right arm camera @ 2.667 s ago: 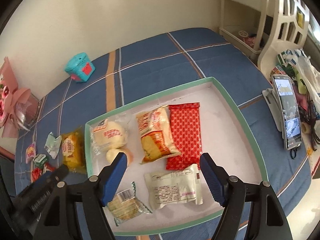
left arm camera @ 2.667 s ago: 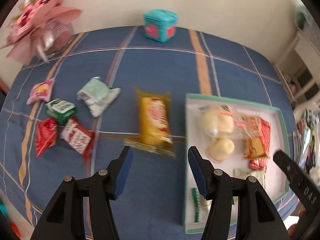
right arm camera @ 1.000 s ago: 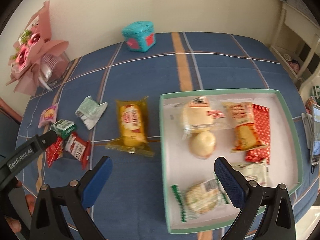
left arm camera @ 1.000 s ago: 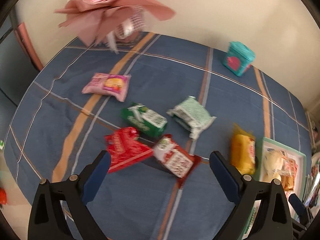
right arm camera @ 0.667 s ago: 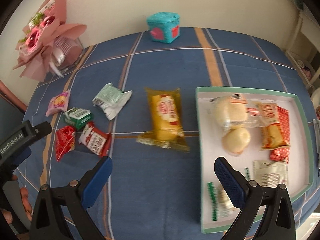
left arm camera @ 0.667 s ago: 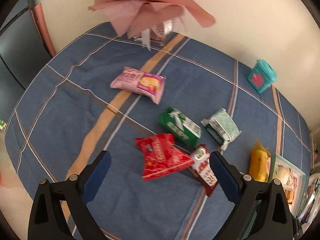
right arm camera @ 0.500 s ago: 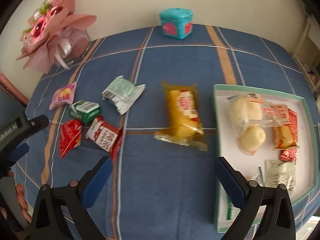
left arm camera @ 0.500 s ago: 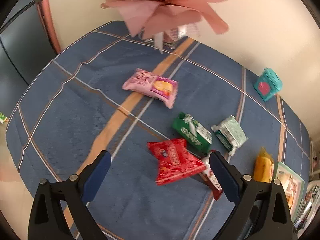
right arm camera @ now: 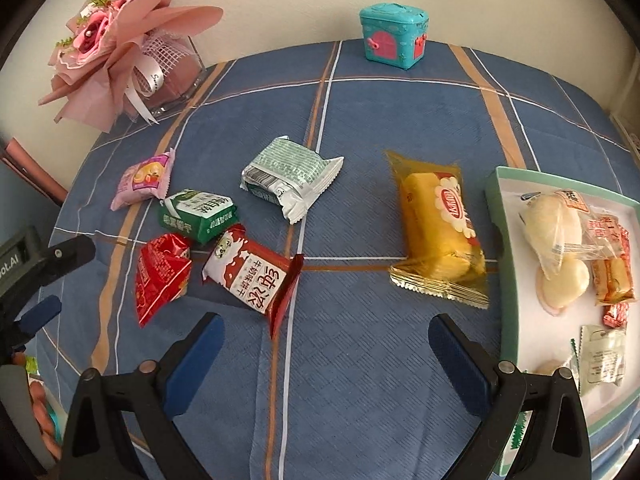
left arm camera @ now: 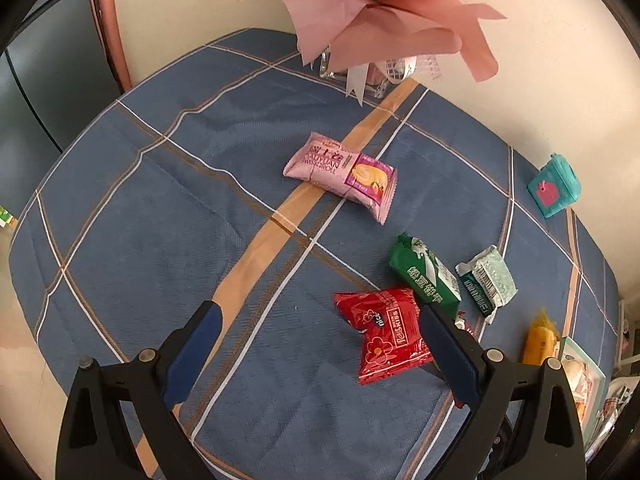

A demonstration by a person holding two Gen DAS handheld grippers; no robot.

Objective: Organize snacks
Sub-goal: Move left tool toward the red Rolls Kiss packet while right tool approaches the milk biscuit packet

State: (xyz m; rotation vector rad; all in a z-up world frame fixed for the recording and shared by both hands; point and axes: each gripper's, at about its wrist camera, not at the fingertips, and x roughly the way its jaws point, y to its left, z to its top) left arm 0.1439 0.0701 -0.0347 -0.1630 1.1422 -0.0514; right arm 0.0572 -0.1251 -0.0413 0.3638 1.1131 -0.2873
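Note:
Loose snacks lie on the blue plaid tablecloth. In the left wrist view a pink roll pack (left arm camera: 342,176) sits farthest, a green pack (left arm camera: 426,276) and a pale green wrapper (left arm camera: 486,280) to the right, and a red pack (left arm camera: 384,334) nearest. My left gripper (left arm camera: 320,320) is open above the cloth, its right finger beside the red pack. In the right wrist view my right gripper (right arm camera: 326,334) is open and empty, hovering before a red-and-white milk snack (right arm camera: 252,276) and a yellow cake pack (right arm camera: 438,228). The green-rimmed tray (right arm camera: 506,264) at the right holds several snacks.
A pink bouquet in a glass vase (right arm camera: 120,46) stands at the back left, against the wall. A teal toy box (right arm camera: 394,36) sits at the back edge. The left gripper's body (right arm camera: 36,264) shows at the left edge of the right wrist view.
Both grippers swung left, away from the tray toward the loose snacks. The left gripper moved in closer to the red pack. Both jaws widened since the earliest frames.

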